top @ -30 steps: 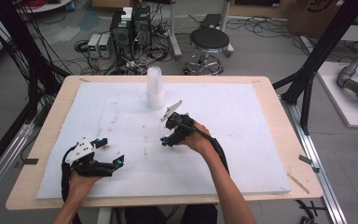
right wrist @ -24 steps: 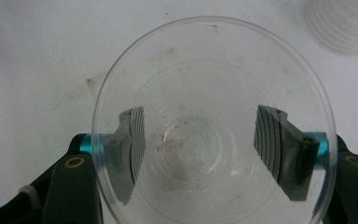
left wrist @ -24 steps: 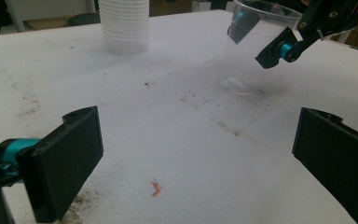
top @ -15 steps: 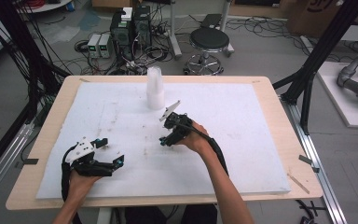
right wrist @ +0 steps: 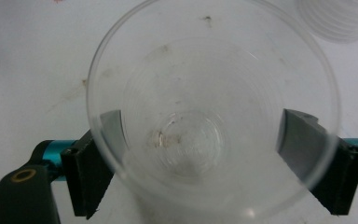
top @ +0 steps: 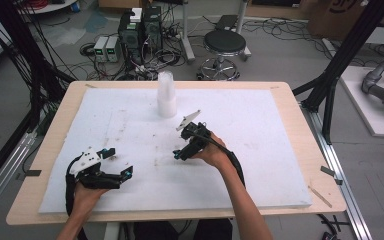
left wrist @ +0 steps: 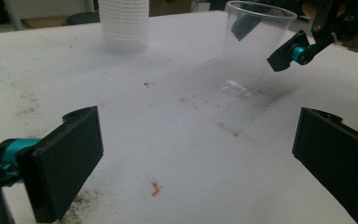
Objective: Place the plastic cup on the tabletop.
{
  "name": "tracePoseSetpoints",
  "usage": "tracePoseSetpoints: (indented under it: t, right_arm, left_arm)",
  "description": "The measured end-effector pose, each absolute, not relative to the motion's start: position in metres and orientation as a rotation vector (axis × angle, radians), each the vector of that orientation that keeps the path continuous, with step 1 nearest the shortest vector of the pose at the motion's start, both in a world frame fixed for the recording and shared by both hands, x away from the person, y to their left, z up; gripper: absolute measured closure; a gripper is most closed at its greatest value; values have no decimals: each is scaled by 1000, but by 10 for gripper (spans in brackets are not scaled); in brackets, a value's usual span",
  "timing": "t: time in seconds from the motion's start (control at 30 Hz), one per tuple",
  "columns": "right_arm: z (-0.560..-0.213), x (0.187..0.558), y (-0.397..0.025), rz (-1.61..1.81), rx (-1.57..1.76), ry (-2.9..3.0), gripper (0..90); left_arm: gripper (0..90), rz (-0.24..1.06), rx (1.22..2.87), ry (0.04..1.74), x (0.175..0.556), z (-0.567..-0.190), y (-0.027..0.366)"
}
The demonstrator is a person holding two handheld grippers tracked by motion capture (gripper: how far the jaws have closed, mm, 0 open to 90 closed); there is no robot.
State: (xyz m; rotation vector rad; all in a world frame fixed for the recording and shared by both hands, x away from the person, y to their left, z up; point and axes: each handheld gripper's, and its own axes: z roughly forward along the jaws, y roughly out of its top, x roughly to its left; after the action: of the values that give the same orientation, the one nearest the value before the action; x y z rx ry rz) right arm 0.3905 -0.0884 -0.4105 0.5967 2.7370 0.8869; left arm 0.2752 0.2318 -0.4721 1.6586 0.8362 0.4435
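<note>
Jaws of my right gripper [right wrist: 205, 163] flank the upright clear cup [right wrist: 213, 112] without visibly squeezing it, just in front of the cup stack [top: 166, 95]; my left gripper [top: 112, 167], spread wide, waits farther off.

A grey concrete floor [top: 290, 55] surrounds a wooden surface [top: 300, 130] topped with a white sheet [top: 260, 125]. Beyond it stand a black stool [top: 224, 47], stacked electronics boxes [top: 140, 27] and tangled cables [top: 20, 55]; black frame posts [top: 345, 55] flank the right.
</note>
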Motion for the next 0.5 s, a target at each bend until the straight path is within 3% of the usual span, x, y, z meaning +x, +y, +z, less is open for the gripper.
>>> tracePoseSetpoints:
  t: [0.5]
  right_arm:
    - [-409,350,-169,1159,739,2490,145]
  left_arm:
    - [17,432,1649,855,276,-472,233]
